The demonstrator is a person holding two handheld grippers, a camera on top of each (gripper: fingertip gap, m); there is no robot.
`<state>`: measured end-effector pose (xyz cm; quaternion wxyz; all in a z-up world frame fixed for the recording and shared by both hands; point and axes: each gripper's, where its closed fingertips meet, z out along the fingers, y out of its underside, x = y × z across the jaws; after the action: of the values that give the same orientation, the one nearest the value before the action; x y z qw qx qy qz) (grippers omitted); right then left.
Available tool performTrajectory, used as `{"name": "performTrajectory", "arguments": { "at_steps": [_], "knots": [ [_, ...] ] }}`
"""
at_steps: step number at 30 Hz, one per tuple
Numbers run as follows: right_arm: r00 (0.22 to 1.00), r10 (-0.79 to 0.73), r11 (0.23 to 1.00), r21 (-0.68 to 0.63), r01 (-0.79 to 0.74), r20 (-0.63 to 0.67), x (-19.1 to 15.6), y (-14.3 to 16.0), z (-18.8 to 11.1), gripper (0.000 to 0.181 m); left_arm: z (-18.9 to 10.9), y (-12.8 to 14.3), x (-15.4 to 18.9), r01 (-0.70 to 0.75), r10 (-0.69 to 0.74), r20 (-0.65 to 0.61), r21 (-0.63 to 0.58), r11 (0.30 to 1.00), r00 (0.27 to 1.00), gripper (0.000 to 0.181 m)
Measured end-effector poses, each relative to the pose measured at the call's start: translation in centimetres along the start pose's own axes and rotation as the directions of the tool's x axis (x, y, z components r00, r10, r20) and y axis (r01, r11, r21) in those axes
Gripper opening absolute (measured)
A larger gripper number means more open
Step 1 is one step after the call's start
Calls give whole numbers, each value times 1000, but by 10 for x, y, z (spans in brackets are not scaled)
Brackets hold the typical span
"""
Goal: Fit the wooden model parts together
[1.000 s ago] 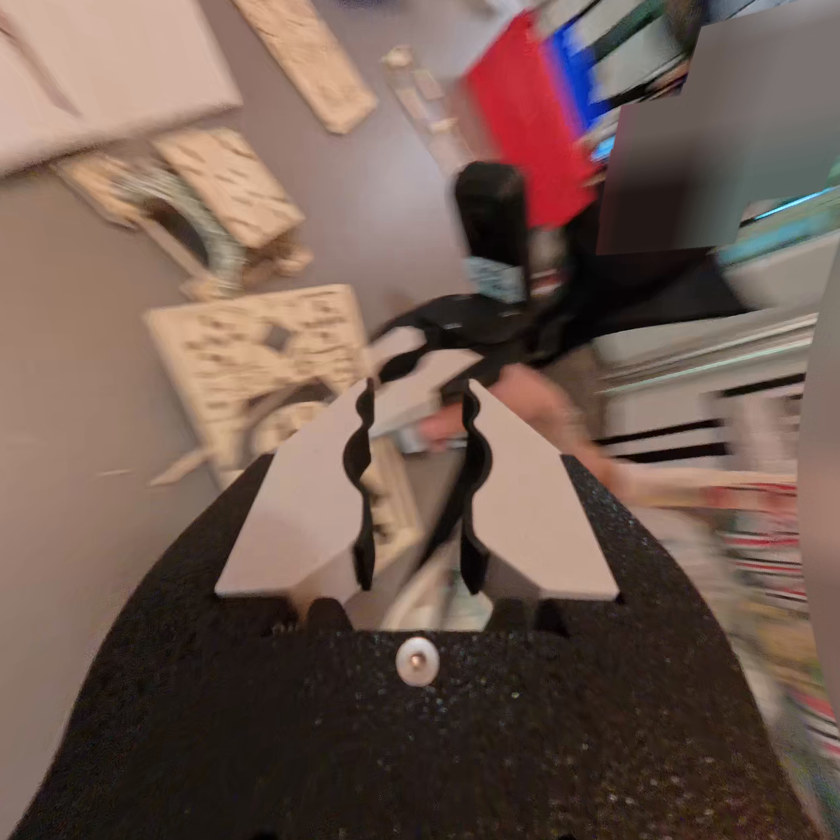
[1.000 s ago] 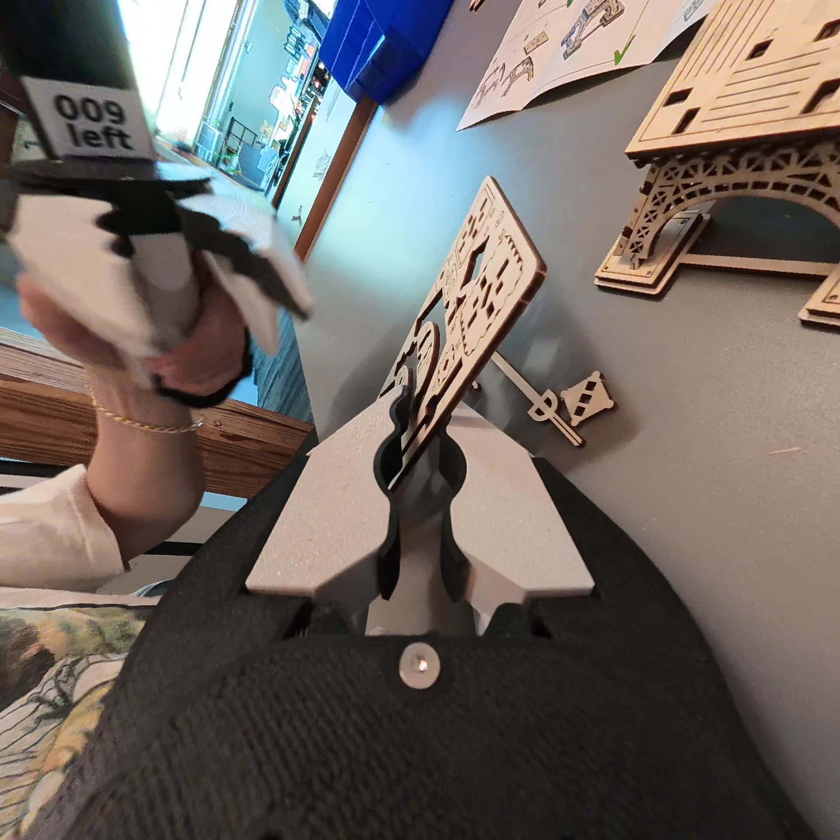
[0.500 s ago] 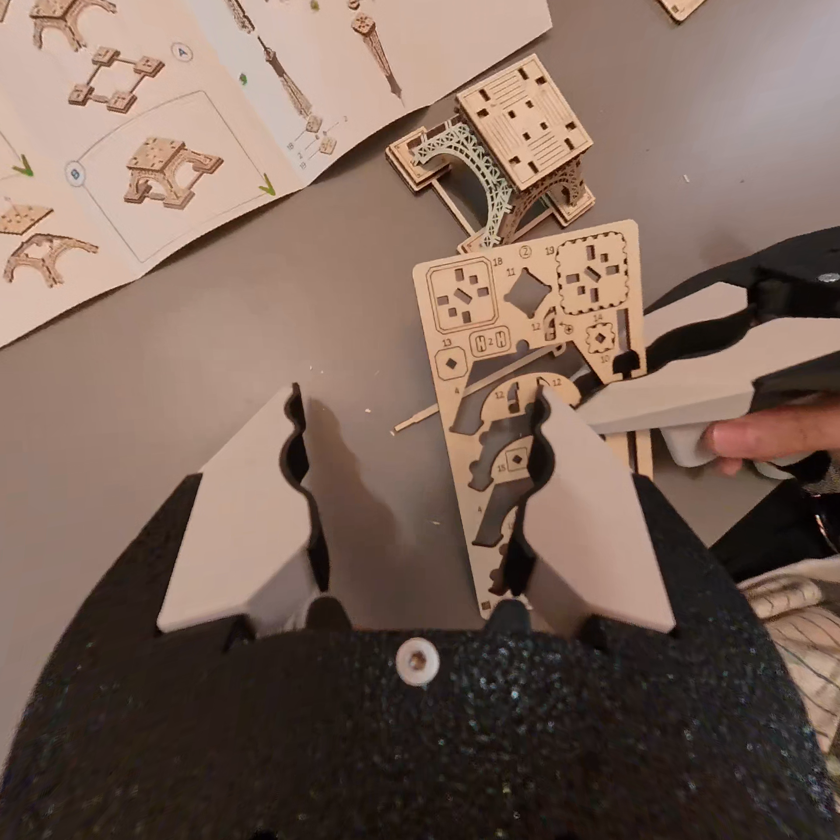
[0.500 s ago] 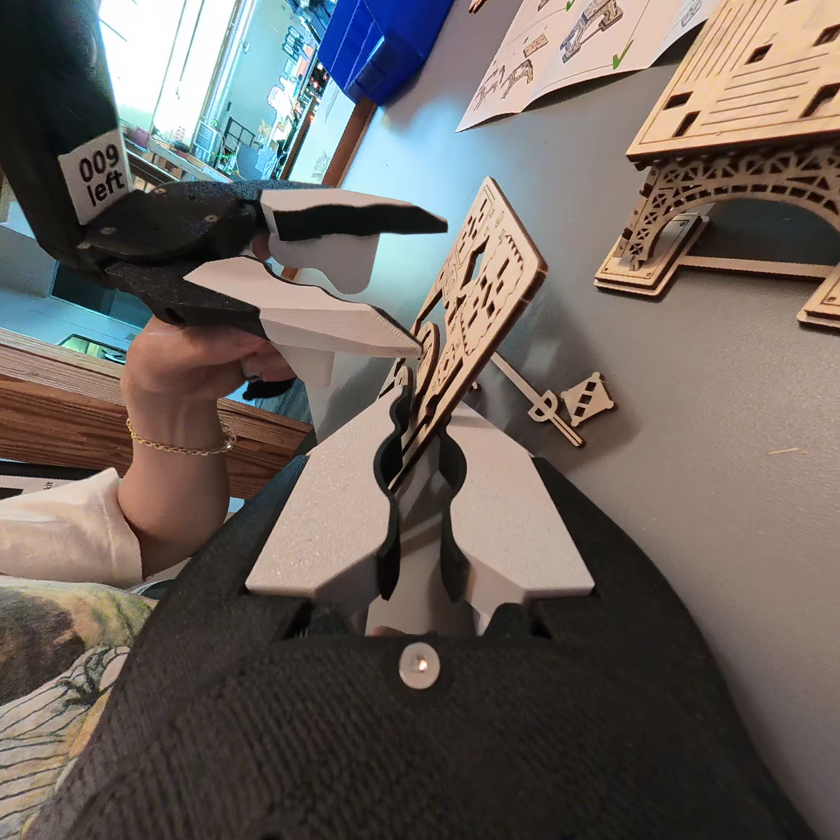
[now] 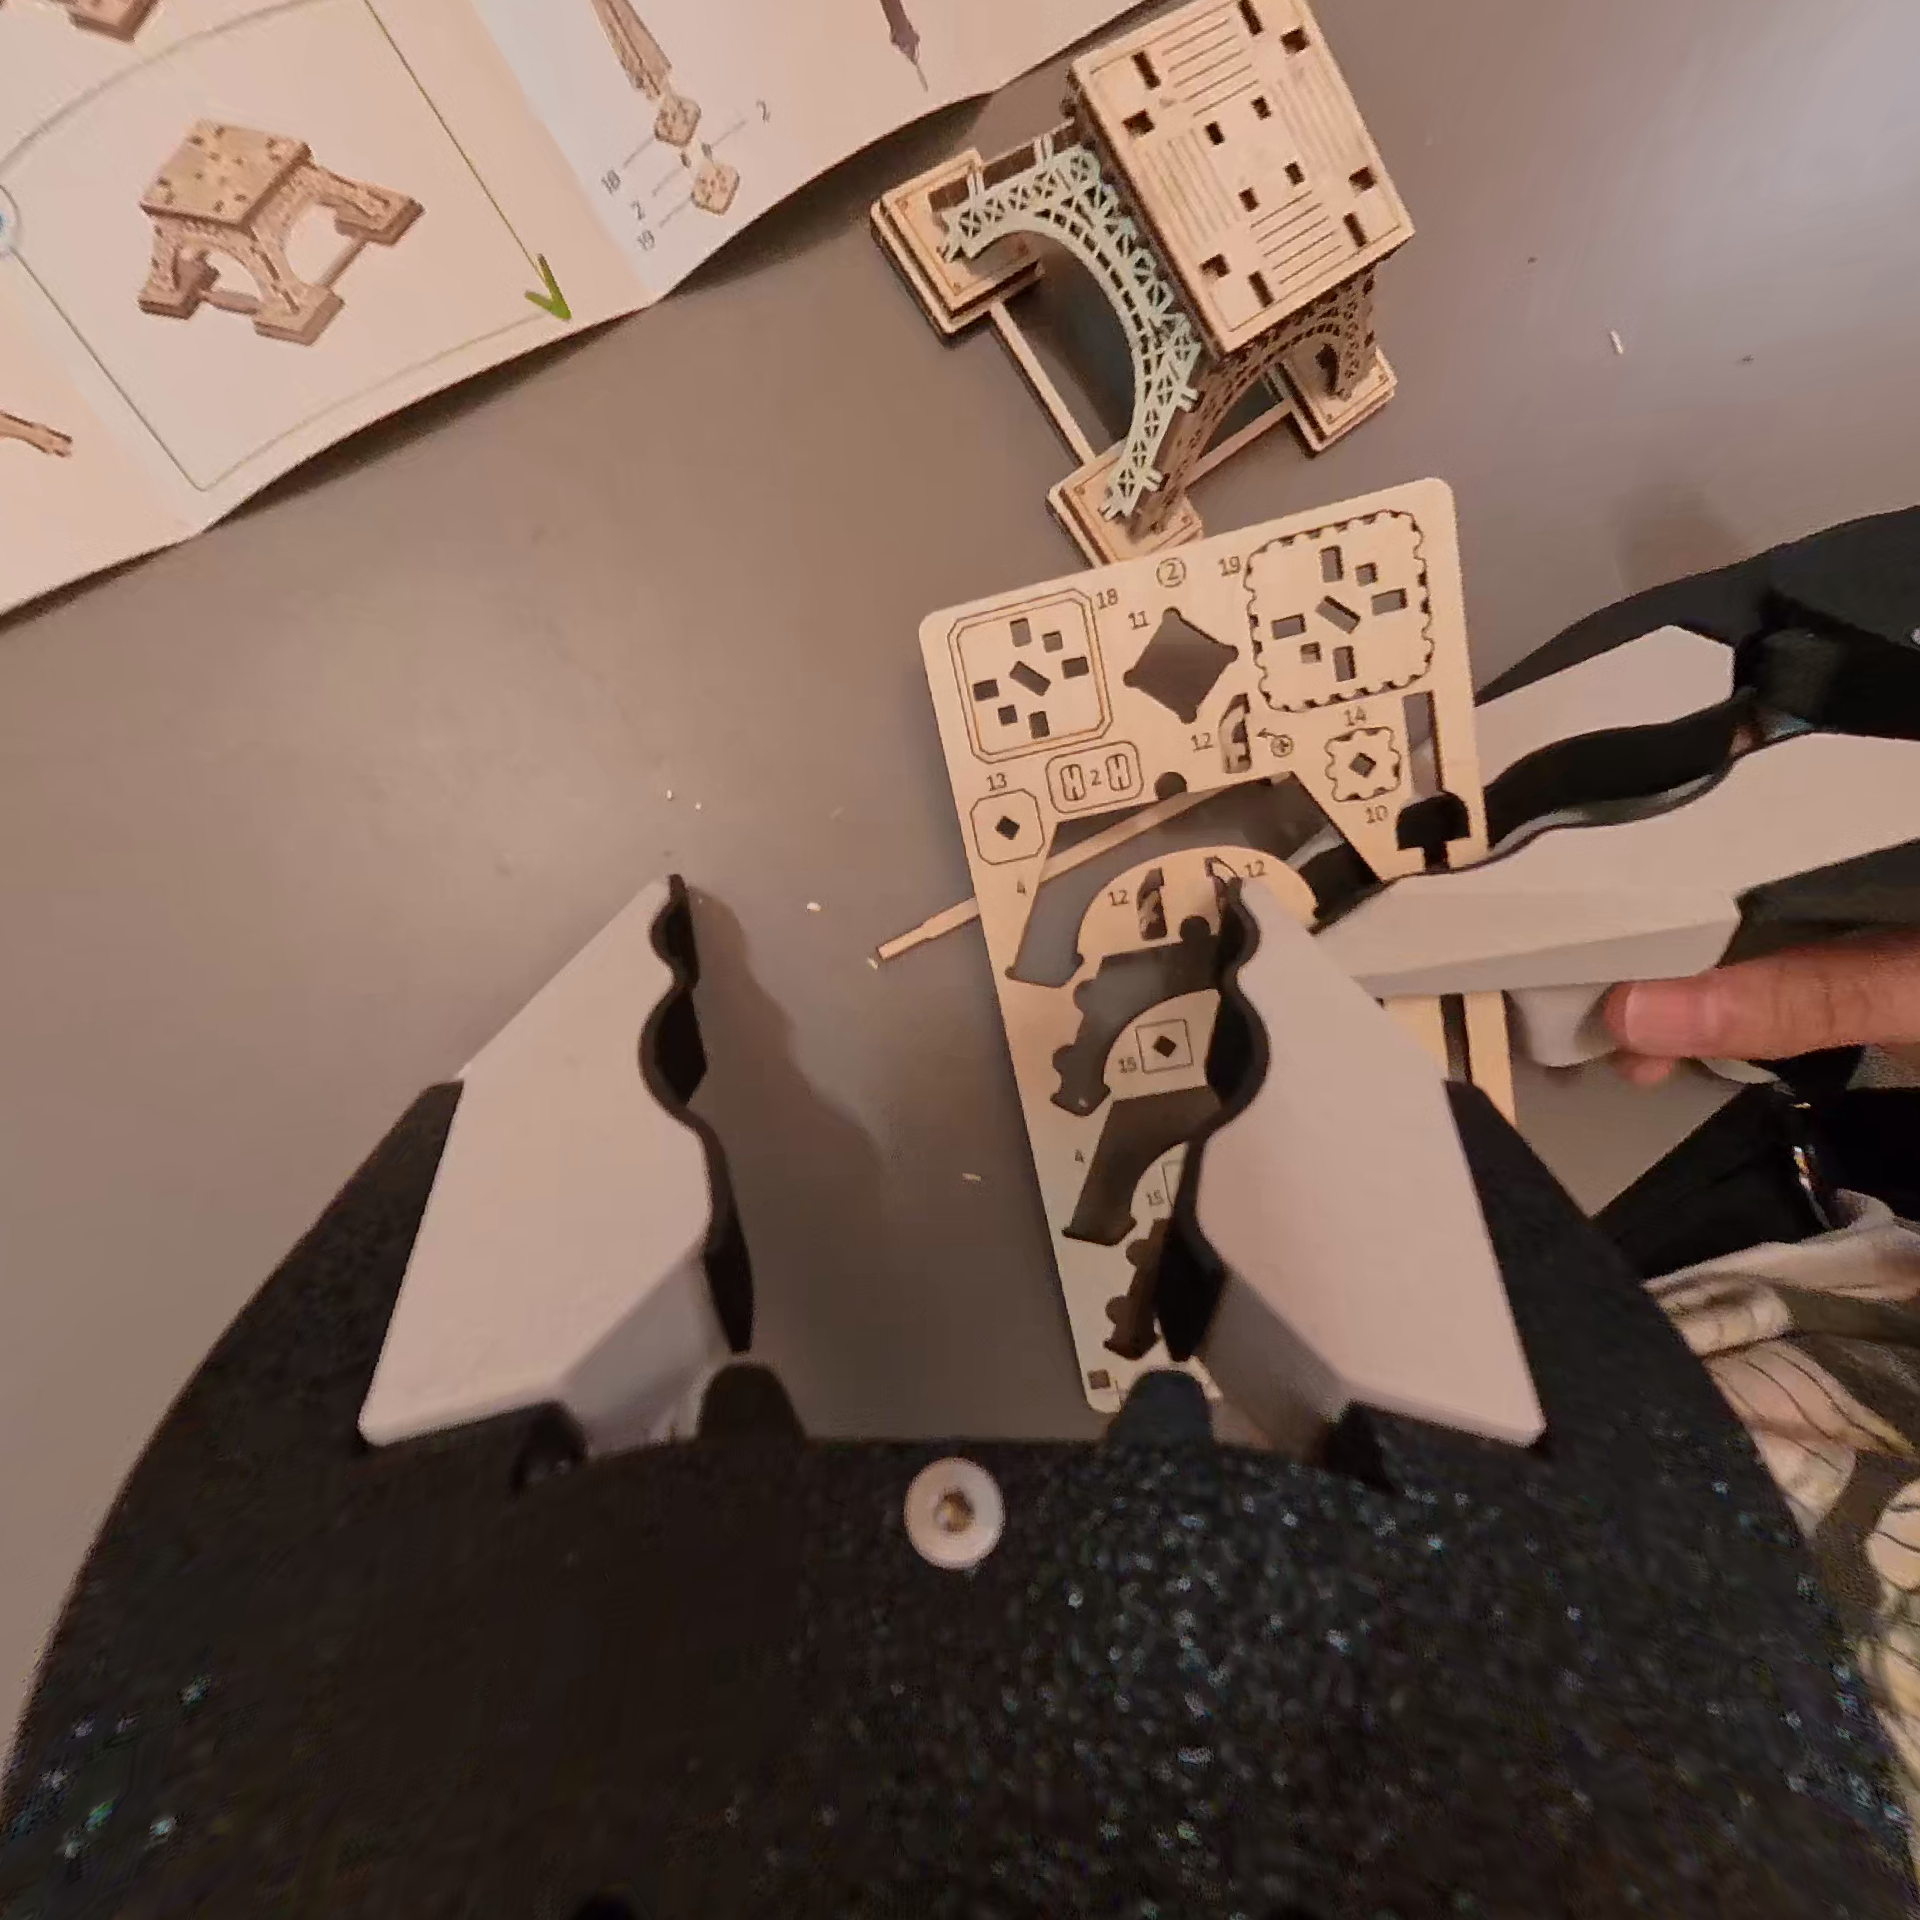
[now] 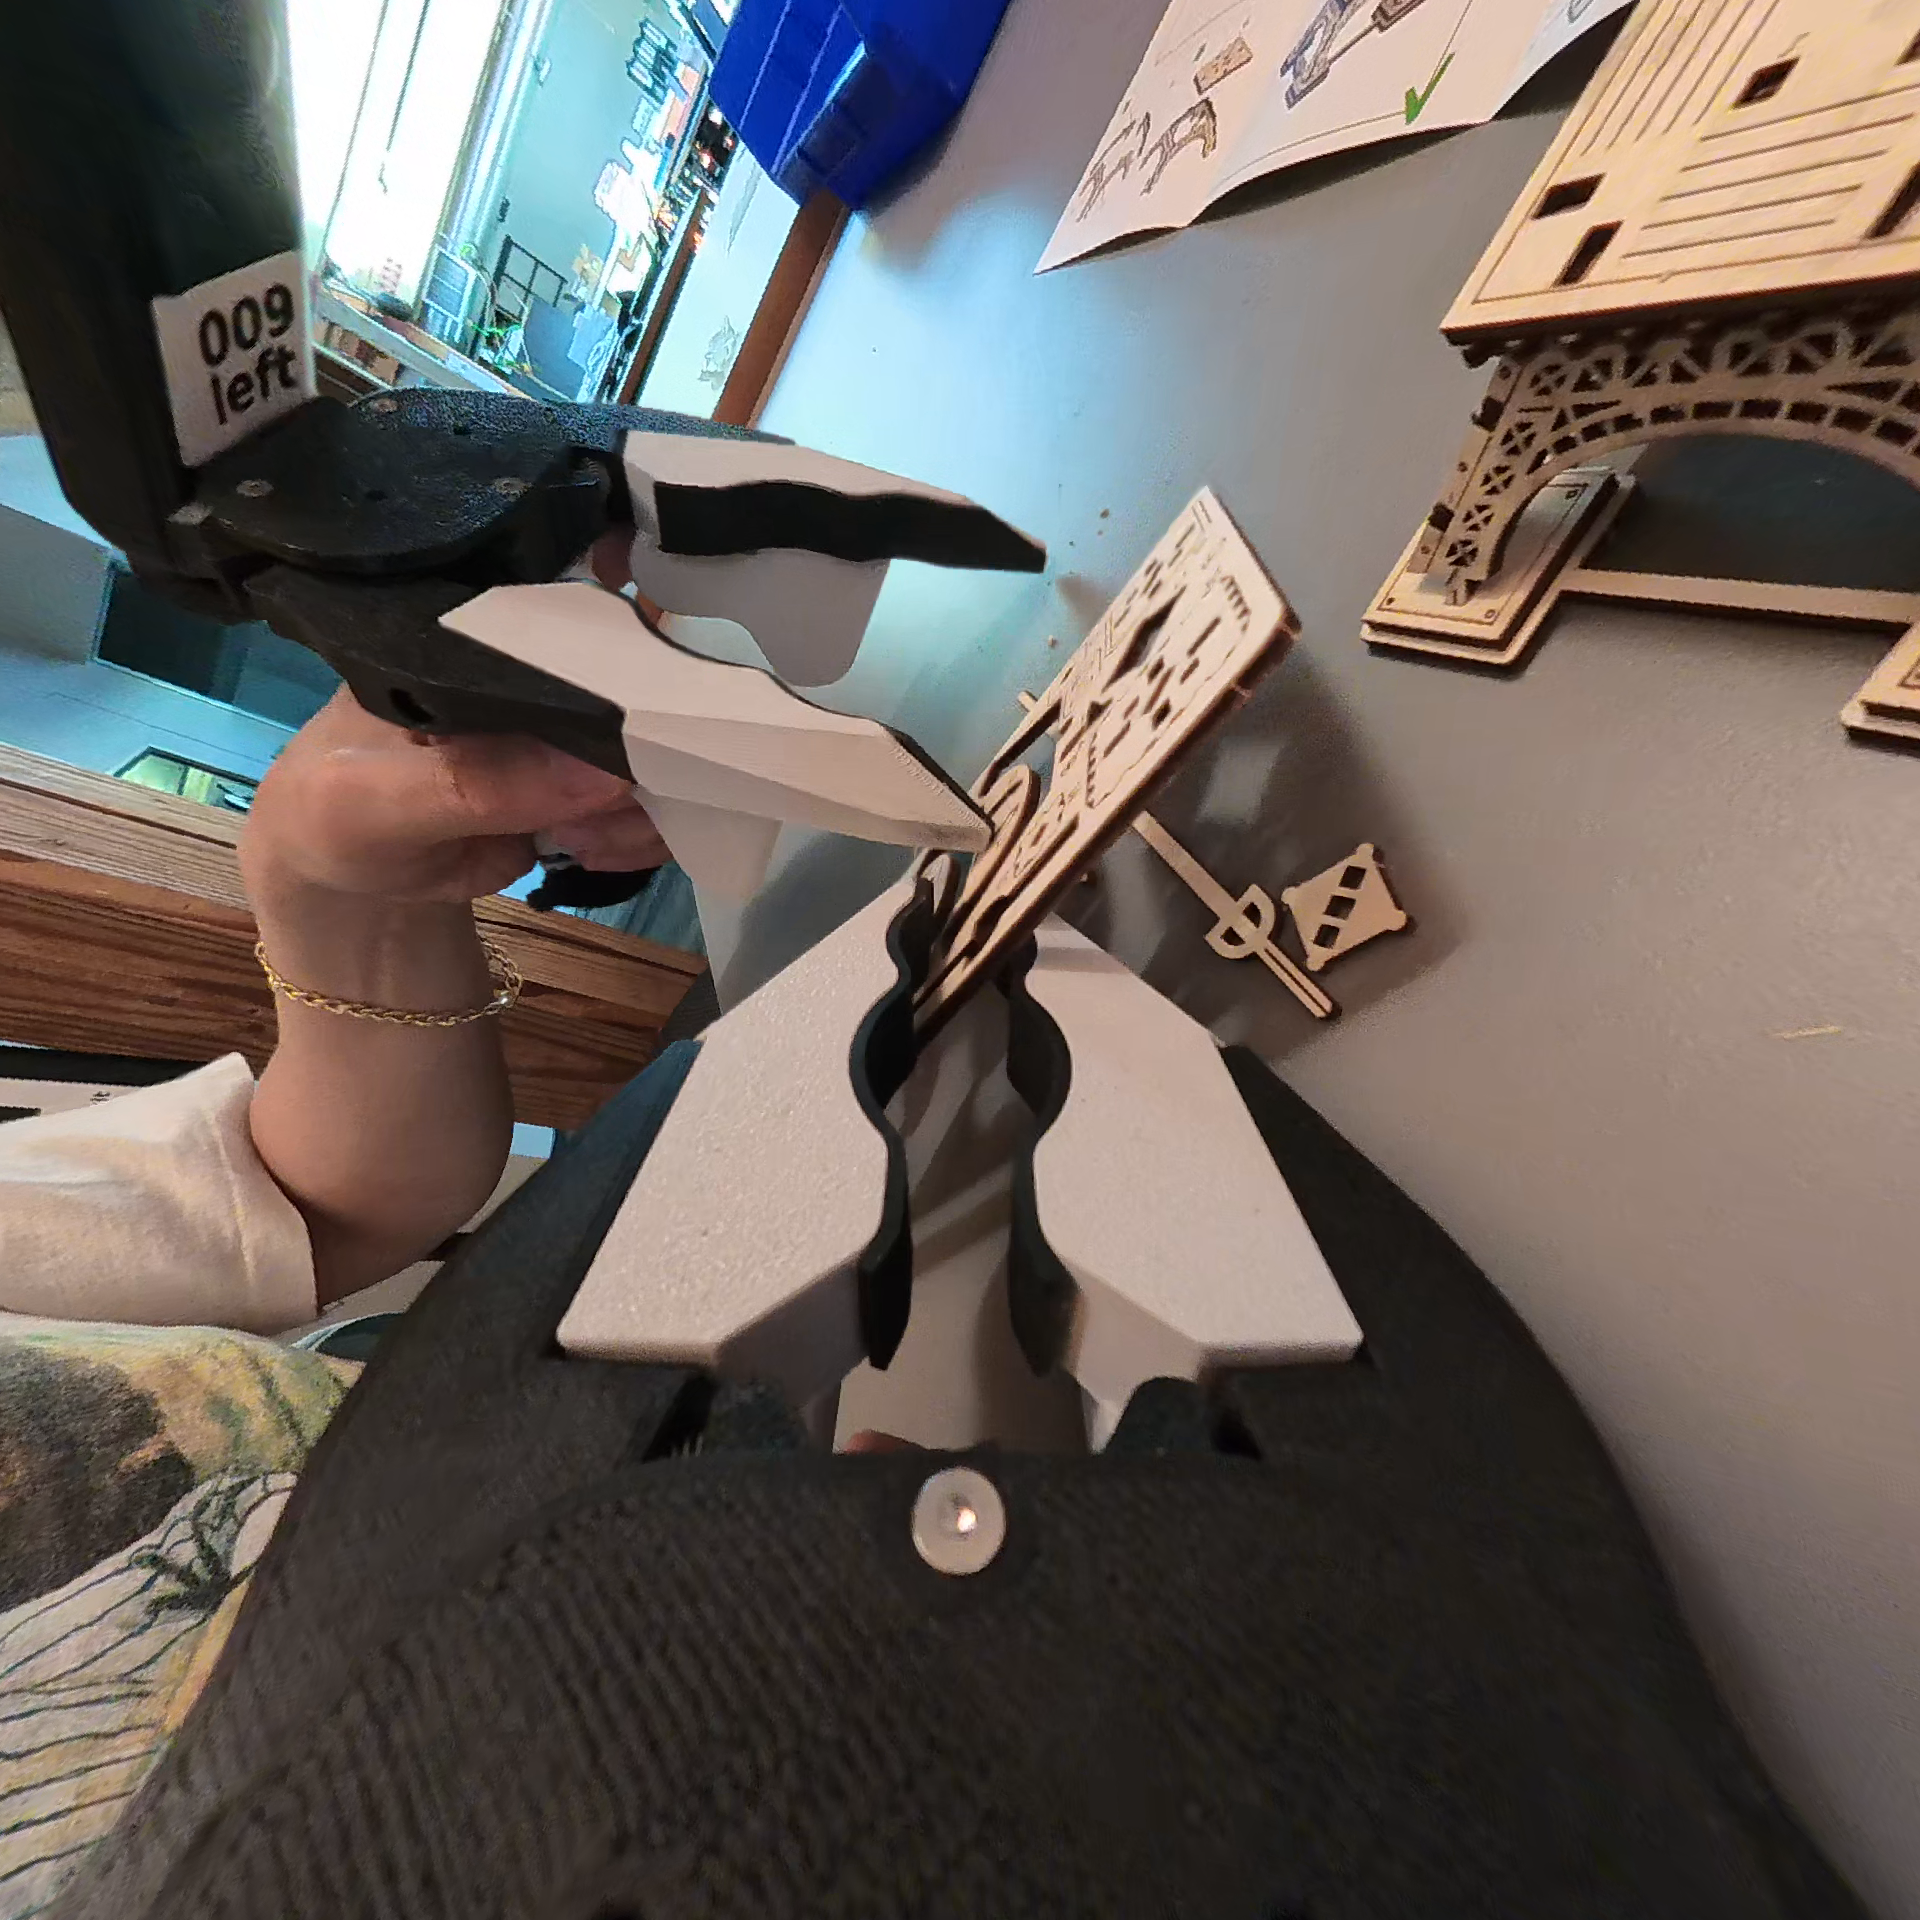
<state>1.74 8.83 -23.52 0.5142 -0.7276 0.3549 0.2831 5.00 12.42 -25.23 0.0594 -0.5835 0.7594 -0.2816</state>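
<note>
The right claw (image 6: 961, 961) is clamping the lower edge of a thin wooden parts sheet (image 6: 1132, 727), its jaws pressed together on the wood and holding the sheet tilted above the grey table (image 6: 1558, 1039). In the left wrist view that same sheet (image 5: 1195, 748) is showing its laser-cut face, with several pieces already punched out and others sitting in their outlines, and the right claw (image 5: 1340, 914) is reaching in from the right side with a fingertip (image 5: 1766, 1003) visible beneath it.

The left claw (image 5: 956, 904) is standing wide open and gripping nothing; one of its fingers (image 5: 1320, 1143) is overlapping the sheet in that view. From the right wrist view, the left claw (image 6: 1013, 691) is hovering beside the sheet, its lower tip just at the sheet's face, with a hand (image 6: 436, 810) wearing a thin chain bracelet (image 6: 384, 1003) wrapped around its grip.

Just beyond the sheet, the partly built tower base (image 5: 1195, 260) is standing on the table. A loose slim wooden piece (image 6: 1288, 925) is lying flat near the sheet. An unfolded instruction leaflet (image 5: 312, 208) is lying farther off.
</note>
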Motion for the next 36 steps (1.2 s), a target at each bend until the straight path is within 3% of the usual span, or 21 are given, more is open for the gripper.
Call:
{"name": "performTrajectory", "arguments": {
  "at_steps": [9,12,13,15,18,20,23,26,28,30,36],
  "knots": [
    [1000,-7,999,-37,7,-11,1,5,2,9,2,6,2,-48,49,1,-139,989,999,92],
    [1000,-4,999,-41,4,-14,1,6,2,9,2,6,22,-101,84,-109,-158,982,991,52],
    [1000,-4,999,-42,4,-15,1,6,3,8,2,6,24,-120,101,-116,-163,979,988,49],
    [1000,-3,999,-43,2,-17,2,6,3,8,3,5,18,-138,122,-93,-180,974,988,60],
    [1000,-1,999,-43,0,-17,2,6,3,8,4,4,20,-177,155,-137,-167,970,978,58],
    [1000,0,999,-42,-1,-14,2,6,3,8,4,2,22,-250,231,-163,-108,962,959,54],
    [1000,1,999,-38,-1,1,0,5,2,8,2,-7,17,-377,378,-127,30,926,917,72],
    [1000,1,999,-38,-1,5,-1,5,2,8,1,-5,18,-398,406,-142,79,914,903,67],
    [1000,2,999,-39,-2,2,0,5,2,8,2,-3,19,-384,391,-163,72,920,906,63],
    [1000,2,999,-39,-2,1,0,5,2,8,3,-3,16,-368,370,-158,42,929,916,70],
    [1000,2,999,-45,-3,-11,1,6,3,8,7,2,20,-367,326,-244,-144,919,913,61]
  ]
}}
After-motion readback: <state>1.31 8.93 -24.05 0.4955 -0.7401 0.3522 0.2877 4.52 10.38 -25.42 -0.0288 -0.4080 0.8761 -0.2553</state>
